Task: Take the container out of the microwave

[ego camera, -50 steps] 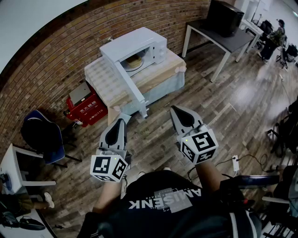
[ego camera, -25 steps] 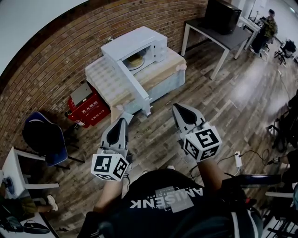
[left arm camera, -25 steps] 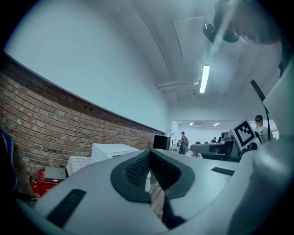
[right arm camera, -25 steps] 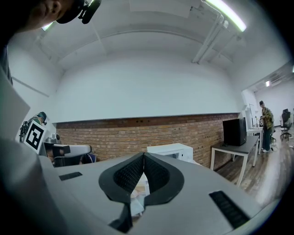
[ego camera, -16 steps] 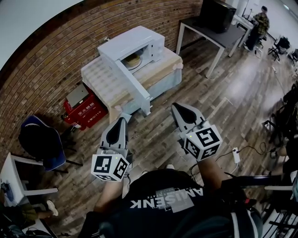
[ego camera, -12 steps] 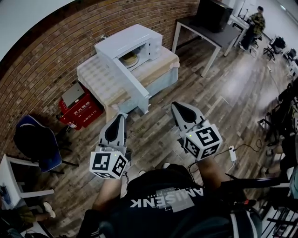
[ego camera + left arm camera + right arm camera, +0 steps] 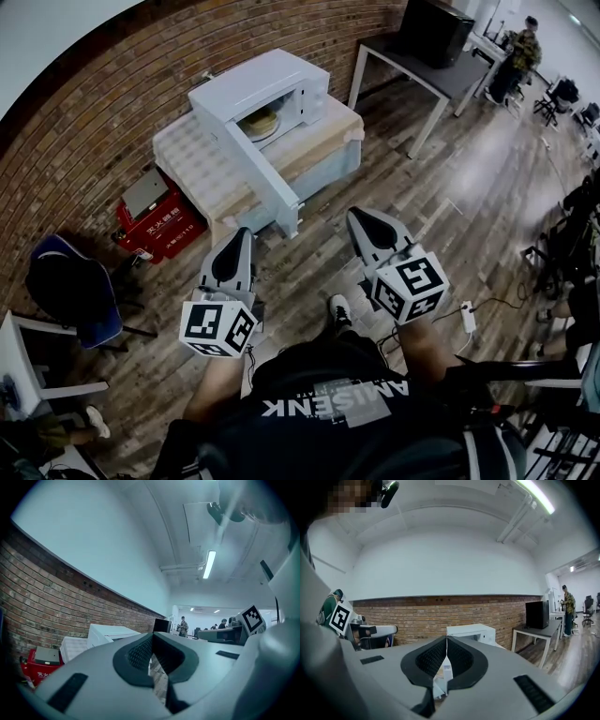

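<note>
Container [image 7: 259,121], a round light-brown thing, lies inside the white microwave [image 7: 267,80] in the upper centre of the head view. The microwave door [image 7: 265,175] is swung wide open toward the person. The microwave stands on a low surface [image 7: 192,159] with a pale cover, against the brick wall.

The person stands on the wooden floor [image 7: 469,197], well apart from the microwave, and holds both grippers in front of the body, side by side, with the forearms stretched forward. The left gripper [image 7: 241,234] points about level toward the open door; its jaws are closed together and have nothing between them. The right gripper [image 7: 356,216] points a little downward in the same direction; its jaws are also pressed together and empty. On each gripper the cube with markers is the part nearest to the person.
</note>
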